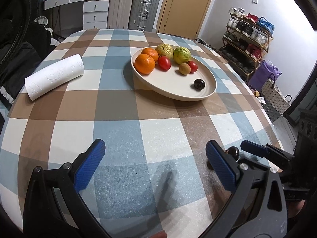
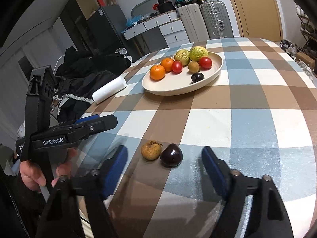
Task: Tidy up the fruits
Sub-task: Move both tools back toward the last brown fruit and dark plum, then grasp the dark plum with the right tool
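So the two stragglers are what matter here: a brown longan-looking fruit (image 2: 150, 153) and a dark plum (image 2: 171, 157) sitting on the table (image 2: 247, 123) touching each other, right at the near edge, well apart from the plate (image 2: 178, 91). From the right wrist view the plate sits at about 12 o'clock from them, further up the checked cloth.

The right hand-held gripper (image 2: 164, 164) has its blue pads spread either side of the pair, not pressing on anything yet. The plum is closer to the middle of the gap, so my guess is that's the one being lined up. The longan is snug against it at 9 o'clock though, so the near pad could bump it.

The plate already has two oranges (image 2: 157, 72), two red tomatoes (image 2: 205, 62), two green-yellow guavas (image 2: 198, 53), another longan and another dark plum (image 2: 197, 77). They seem grouped by kind, which is probably why these last two need to go next to their twins.

The left hand-held gripper (image 1: 154, 164) is spread wide over bare cloth, gripping nothing, likely just waiting. Something dark and round pokes out behind its right finger in that view, probably the plum, hard to tell.

A paper towel roll (image 1: 54, 76) lies at roughly 9 o'clock from the plate.
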`<state>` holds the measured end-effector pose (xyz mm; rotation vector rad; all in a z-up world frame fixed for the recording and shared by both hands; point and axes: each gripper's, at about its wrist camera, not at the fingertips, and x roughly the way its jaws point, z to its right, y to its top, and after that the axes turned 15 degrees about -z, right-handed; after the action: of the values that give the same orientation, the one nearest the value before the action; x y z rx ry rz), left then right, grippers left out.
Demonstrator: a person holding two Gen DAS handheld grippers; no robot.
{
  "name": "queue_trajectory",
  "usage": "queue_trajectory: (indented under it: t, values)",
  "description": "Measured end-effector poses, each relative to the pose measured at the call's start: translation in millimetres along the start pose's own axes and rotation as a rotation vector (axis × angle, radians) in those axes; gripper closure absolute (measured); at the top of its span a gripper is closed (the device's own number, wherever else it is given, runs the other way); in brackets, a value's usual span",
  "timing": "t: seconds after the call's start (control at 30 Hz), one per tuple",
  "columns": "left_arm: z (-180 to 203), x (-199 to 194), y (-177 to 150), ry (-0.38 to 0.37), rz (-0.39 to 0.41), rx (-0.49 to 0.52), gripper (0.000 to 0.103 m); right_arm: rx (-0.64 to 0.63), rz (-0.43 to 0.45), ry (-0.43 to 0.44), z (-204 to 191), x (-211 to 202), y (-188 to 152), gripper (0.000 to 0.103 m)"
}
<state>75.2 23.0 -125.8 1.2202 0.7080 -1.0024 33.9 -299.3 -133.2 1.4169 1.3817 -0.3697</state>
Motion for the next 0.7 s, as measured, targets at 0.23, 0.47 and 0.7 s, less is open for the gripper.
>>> queue_trajectory:
  t: [0.23,0.47,0.7]
  values:
    - [-5,6,2,-0.008,-0.011,-0.016,0.002,-0.005,-0.027,-0.004,1,6,3,0.054]
    - [-4,6,1,-0.008,-0.012,-0.011,0.002,0.015,-0.025,0.011,6,9,0,0.077]
    - [5,5,0,-0.002,-0.014,0.008,0.002,0.021,-0.008,0.045,9,5,-5,0.08]
